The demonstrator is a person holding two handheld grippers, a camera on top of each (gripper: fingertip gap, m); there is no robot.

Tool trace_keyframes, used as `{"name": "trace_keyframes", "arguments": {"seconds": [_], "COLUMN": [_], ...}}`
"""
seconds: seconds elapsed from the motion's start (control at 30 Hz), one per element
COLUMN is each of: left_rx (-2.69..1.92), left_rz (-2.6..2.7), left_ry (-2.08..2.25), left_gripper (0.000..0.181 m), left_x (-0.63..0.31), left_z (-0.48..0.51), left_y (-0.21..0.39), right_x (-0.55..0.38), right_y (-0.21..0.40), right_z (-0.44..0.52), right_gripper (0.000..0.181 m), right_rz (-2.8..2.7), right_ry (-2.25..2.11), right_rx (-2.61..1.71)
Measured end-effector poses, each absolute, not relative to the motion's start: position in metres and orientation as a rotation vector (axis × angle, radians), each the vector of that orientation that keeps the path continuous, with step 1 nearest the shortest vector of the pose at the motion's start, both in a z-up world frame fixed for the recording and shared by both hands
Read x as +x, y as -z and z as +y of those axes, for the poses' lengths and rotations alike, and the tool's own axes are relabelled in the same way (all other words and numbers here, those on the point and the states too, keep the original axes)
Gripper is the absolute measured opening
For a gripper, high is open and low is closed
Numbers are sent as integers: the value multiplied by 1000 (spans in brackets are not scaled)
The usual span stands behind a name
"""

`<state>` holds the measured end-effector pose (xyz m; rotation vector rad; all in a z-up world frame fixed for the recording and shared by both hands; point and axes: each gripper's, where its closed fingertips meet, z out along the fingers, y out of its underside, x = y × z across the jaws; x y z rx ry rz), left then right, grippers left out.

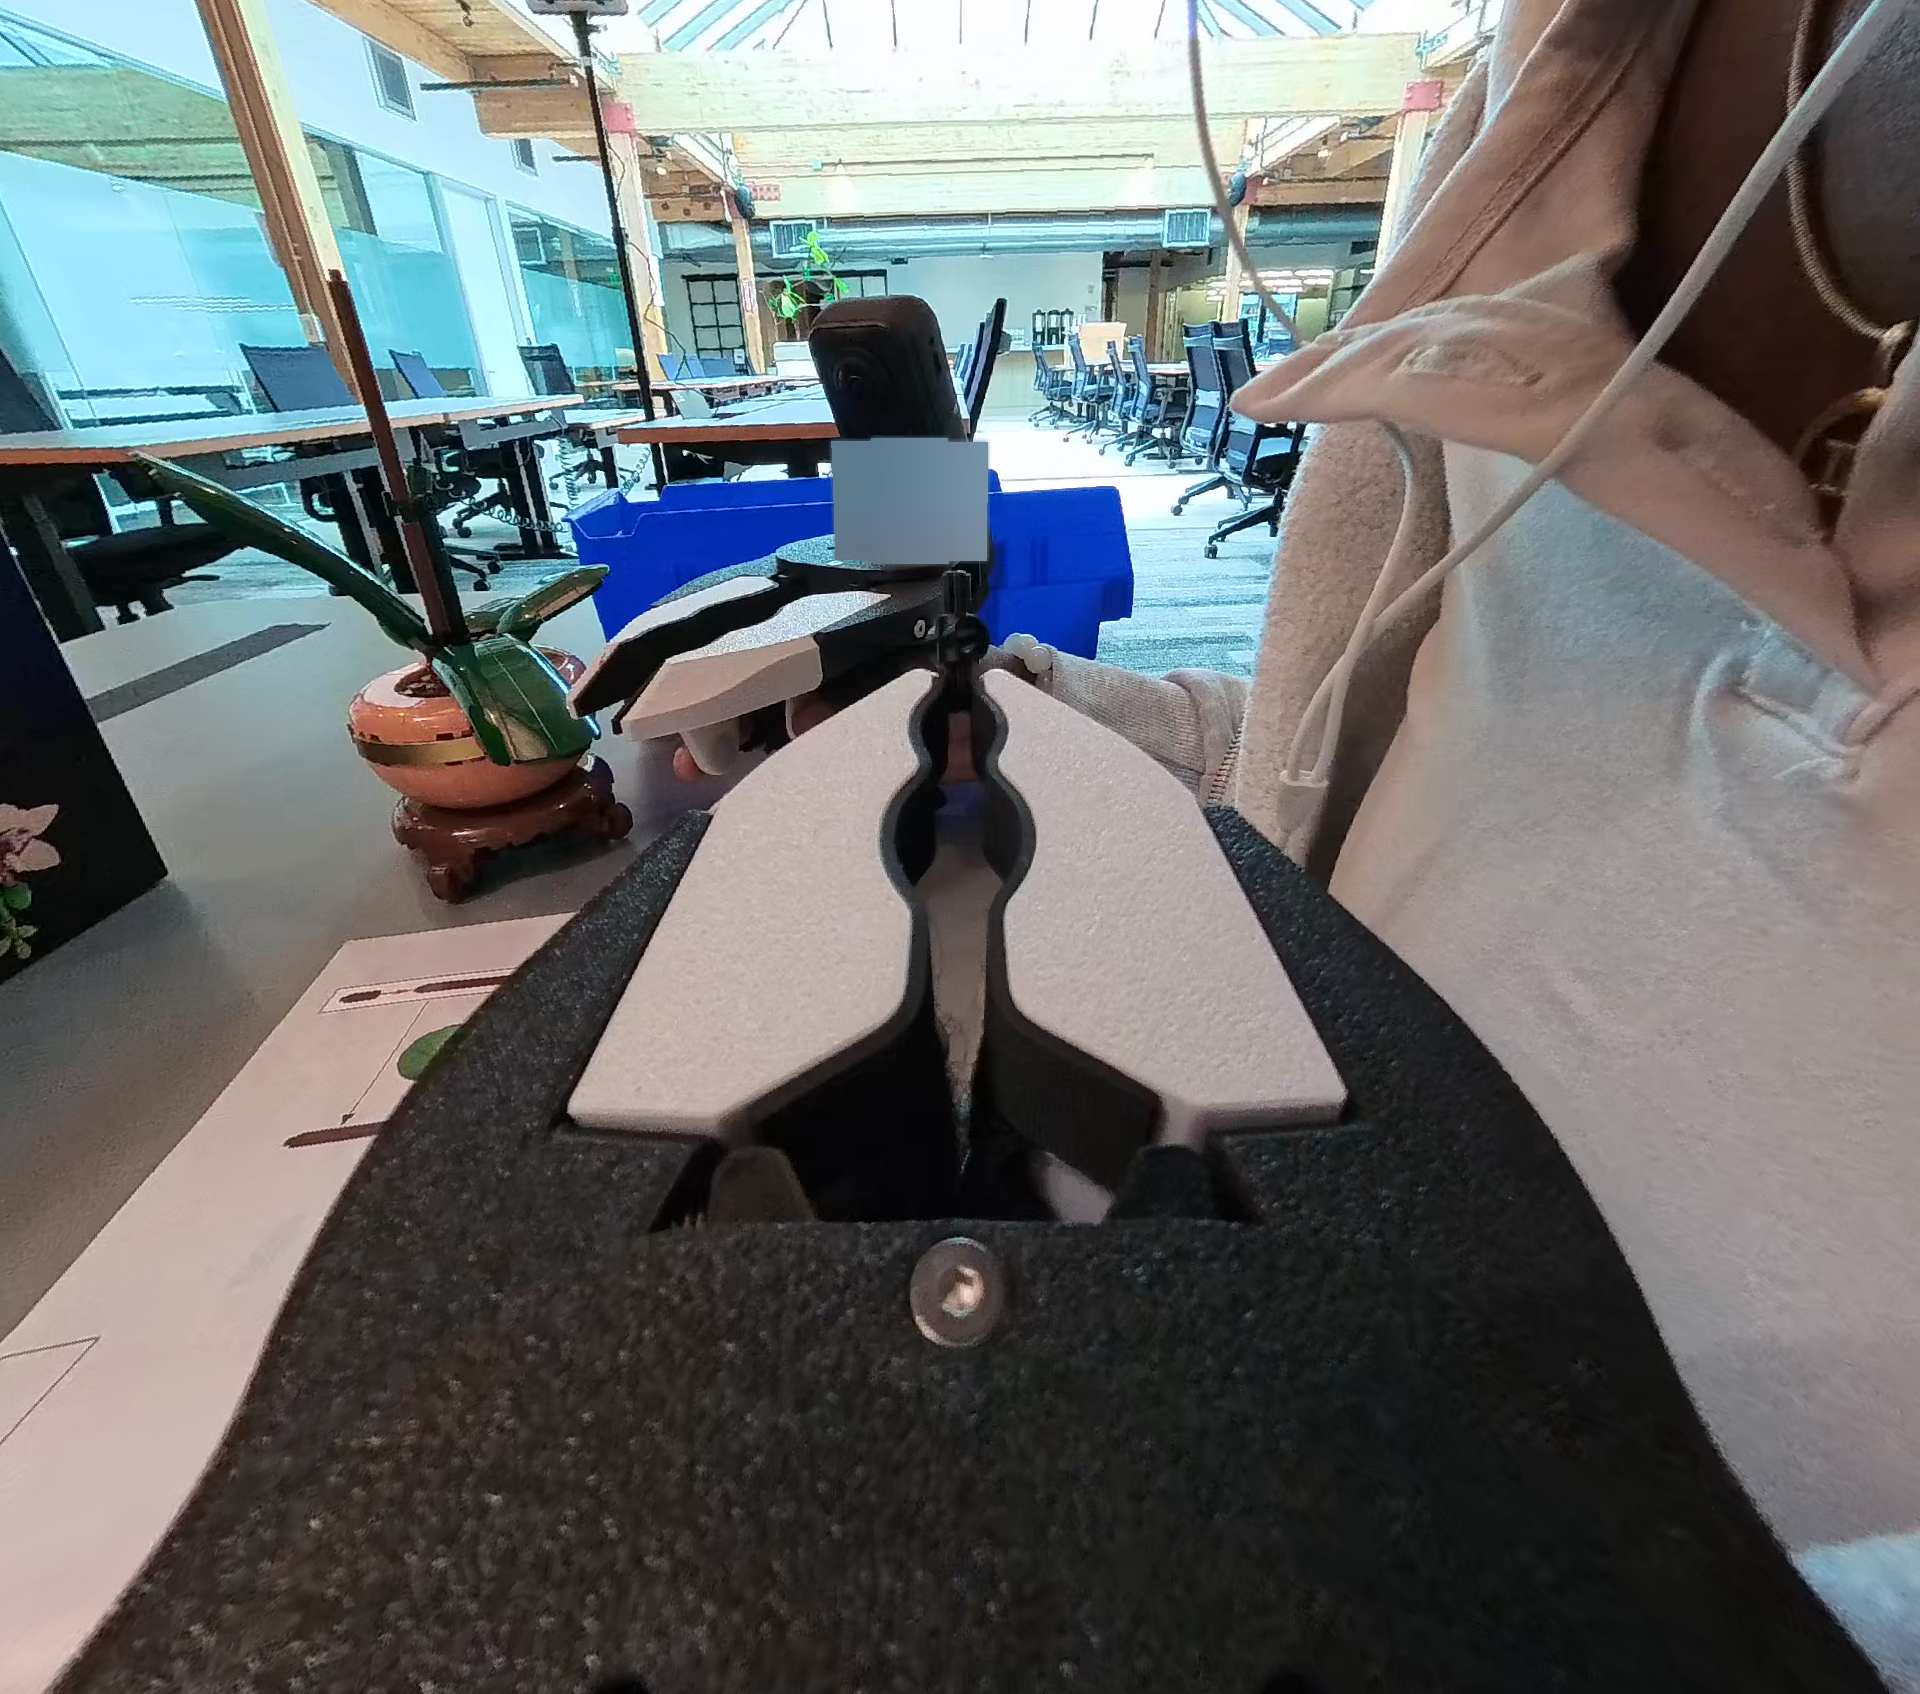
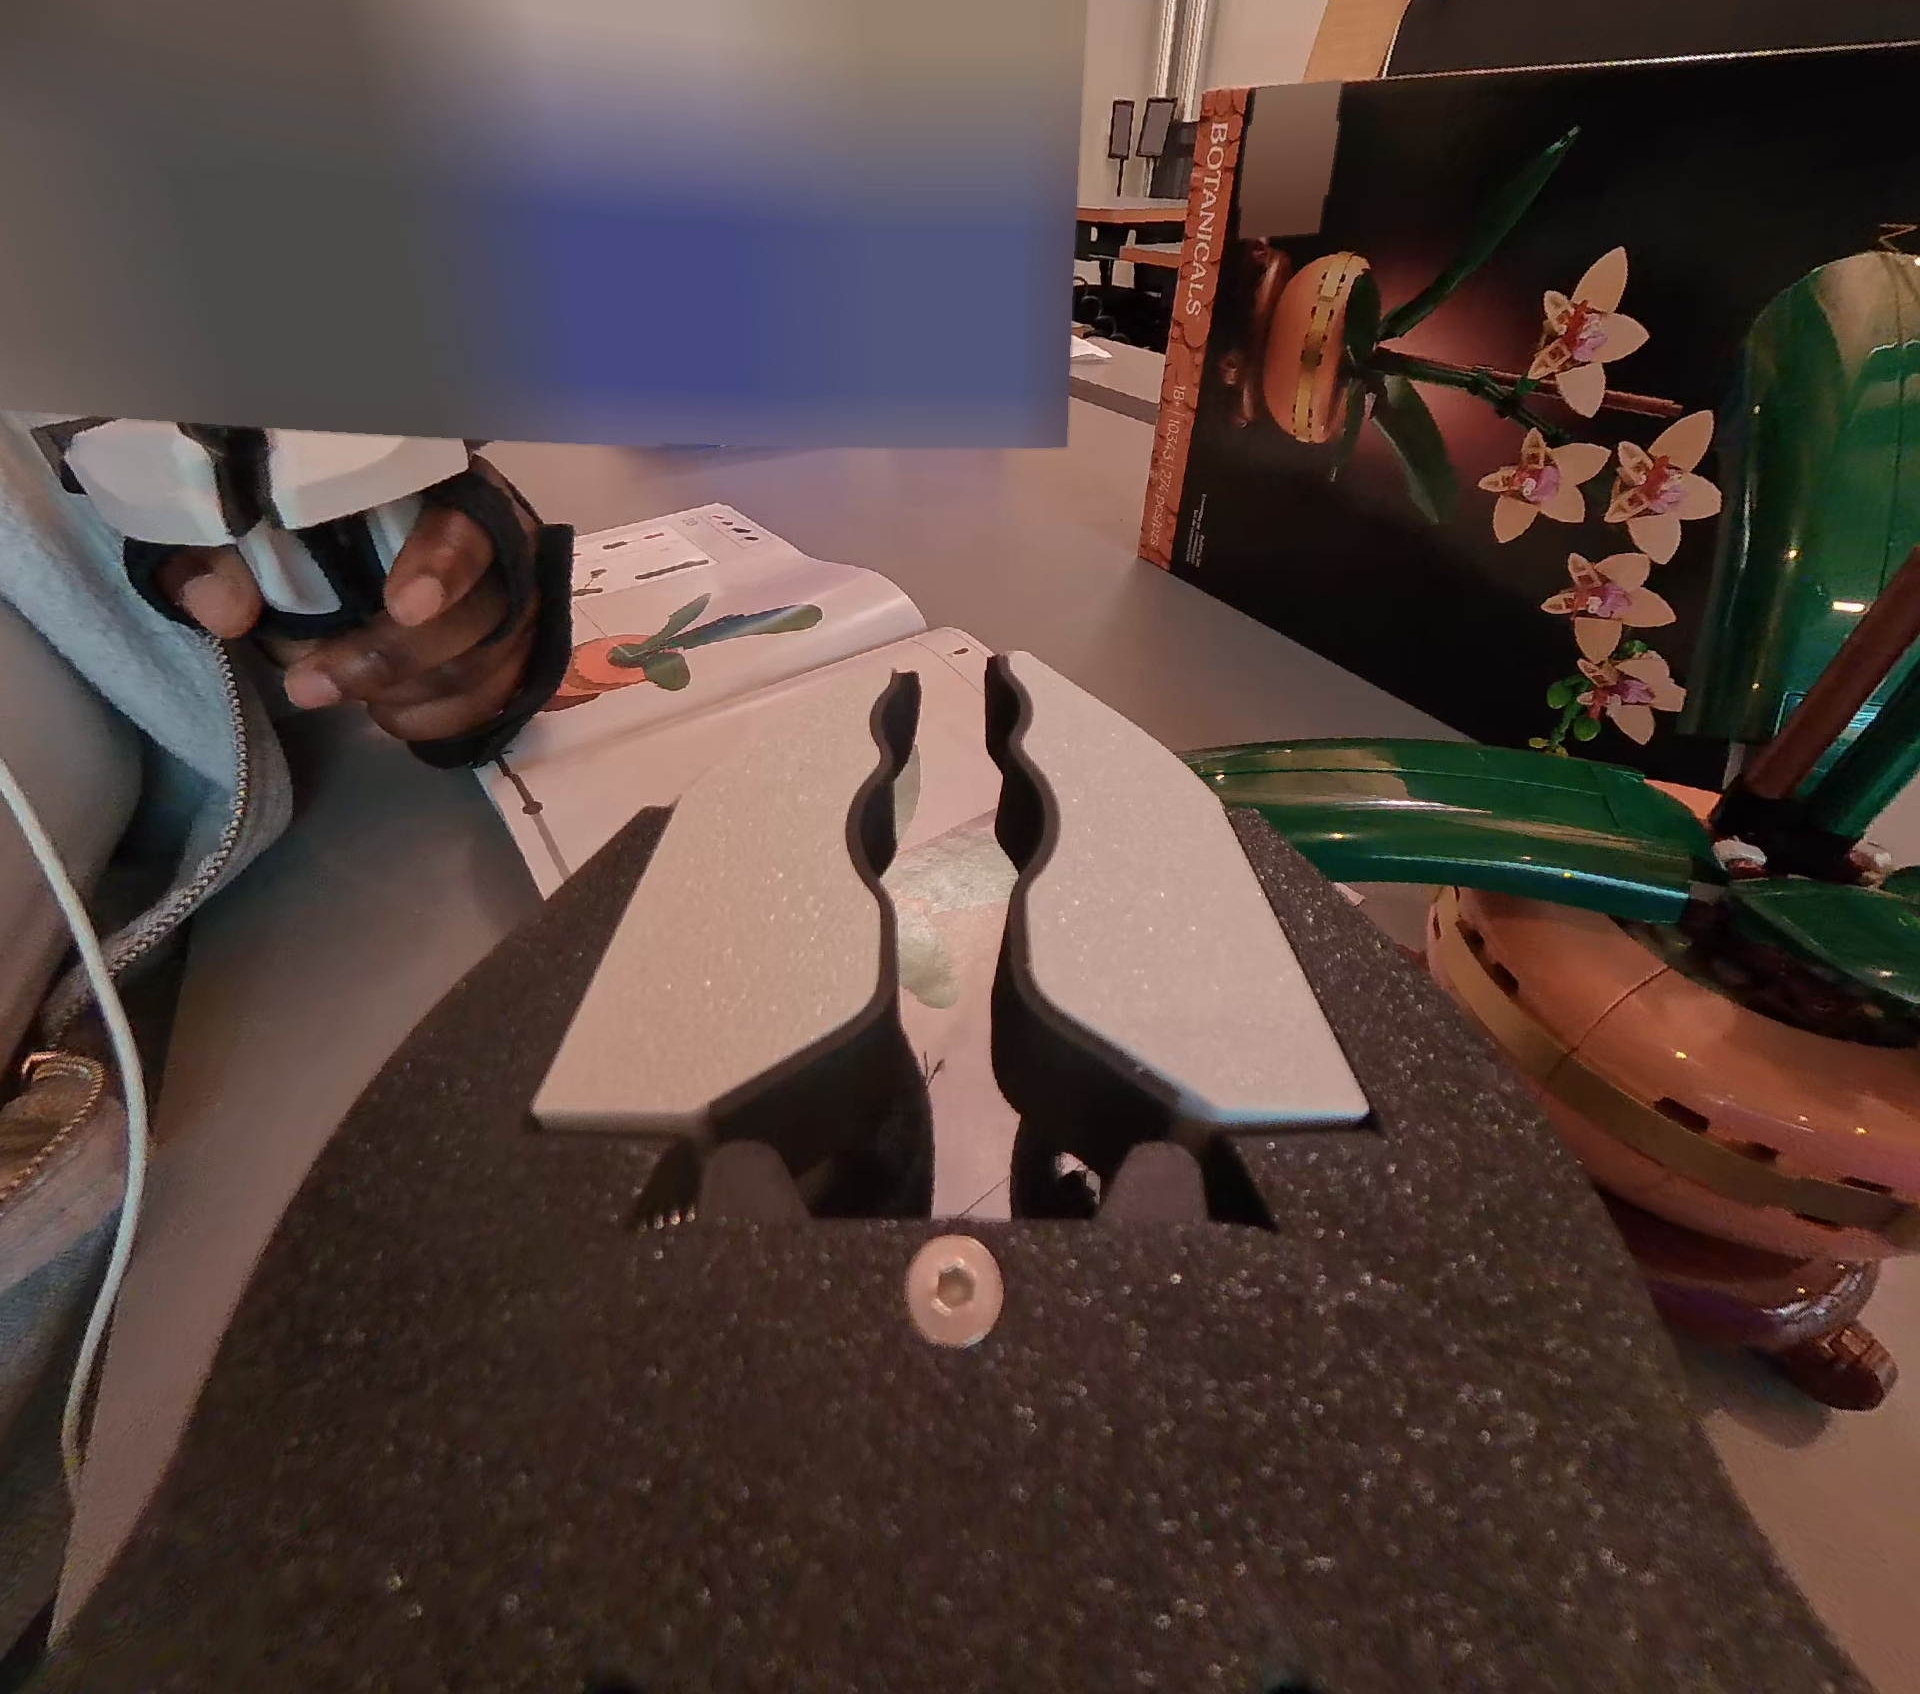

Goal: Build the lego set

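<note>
My left gripper [image 1: 956, 688] is shut on a small thin dark lego piece [image 1: 954, 642] that sticks up from its tips, held in the air in front of a person's chest. My right gripper [image 2: 951, 678] is open and empty, low over the open instruction booklet [image 2: 727, 626]. In the left wrist view, the right gripper [image 1: 608, 707] points towards the lego orchid pot [image 1: 457, 740]. The pink pot with green leaves [image 2: 1455, 813] and a brown stem [image 2: 1849, 688] stands just right of the right gripper. The left gripper [image 2: 244, 491] shows far left in a hand.
The set's dark box [image 2: 1558, 397] stands behind the pot on the grey table [image 2: 1039, 522]. A blue bin [image 1: 707, 543] sits at the table's far edge. The booklet [image 1: 260, 1177] lies under the left gripper. A person's torso [image 1: 1558, 917] fills the right side. Across from one pair of fingers to the other is roughly 11 centimeters.
</note>
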<state>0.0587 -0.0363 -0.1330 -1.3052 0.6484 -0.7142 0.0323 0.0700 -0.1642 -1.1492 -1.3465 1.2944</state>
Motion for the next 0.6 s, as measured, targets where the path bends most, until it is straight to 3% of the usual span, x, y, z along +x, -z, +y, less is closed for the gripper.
{"name": "trace_keyframes", "arguments": {"seconds": [0.6], "left_rx": [-1361], "left_rz": [632], "left_ry": [667], "left_gripper": [2], "left_x": [55], "left_z": [-28], "left_y": [141], "right_x": [32], "right_y": [166], "right_z": [67], "right_gripper": [14], "right_rz": [-1377], "right_ry": [-1245], "right_rx": [-1117]}}
